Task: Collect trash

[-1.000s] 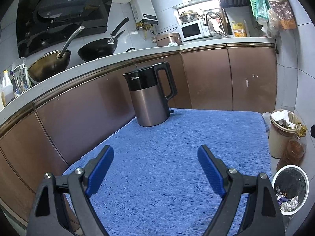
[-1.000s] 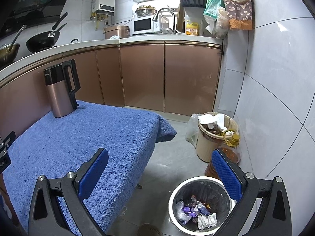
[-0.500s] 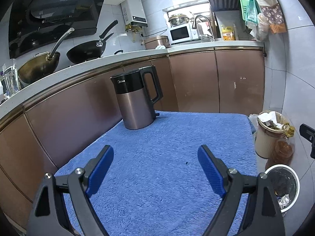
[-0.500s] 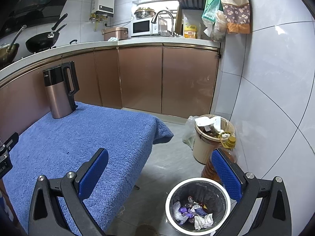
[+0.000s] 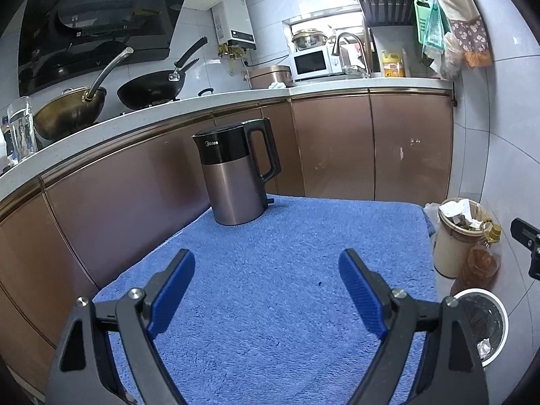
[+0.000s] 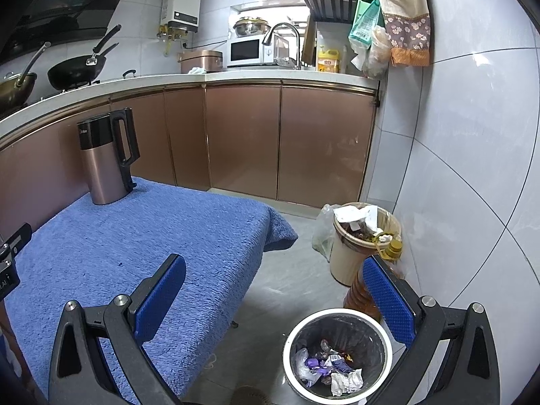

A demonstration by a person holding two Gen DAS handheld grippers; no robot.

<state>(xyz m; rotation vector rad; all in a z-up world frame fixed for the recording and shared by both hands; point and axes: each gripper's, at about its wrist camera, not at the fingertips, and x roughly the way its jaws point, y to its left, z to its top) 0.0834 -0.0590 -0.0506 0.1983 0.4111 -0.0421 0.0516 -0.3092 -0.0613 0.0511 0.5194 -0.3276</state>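
A white-rimmed waste bin [image 6: 337, 354] with a black liner stands on the floor to the right of the table and holds crumpled wrappers [image 6: 332, 369]. It also shows at the lower right of the left wrist view as the bin [image 5: 486, 324]. My right gripper [image 6: 273, 290] hangs open over the table's right edge, above and left of the bin, with nothing between its blue pads. My left gripper [image 5: 266, 283] is open over the blue towel [image 5: 287, 290] covering the table, empty too. One tiny dark speck [image 5: 319, 283] lies on the towel.
An electric kettle [image 5: 236, 172] stands at the towel's far left corner. A beige bucket [image 6: 354, 246] full of waste and an amber oil bottle [image 6: 362, 293] sit by the tiled wall [image 6: 472, 168]. Brown cabinets [image 6: 243, 141] and a counter with woks run behind.
The left wrist view has swung right and slightly down, so the kettle has shifted left in it and the right gripper's tip shows at the right edge. The right gripper barely moved; both stay open.
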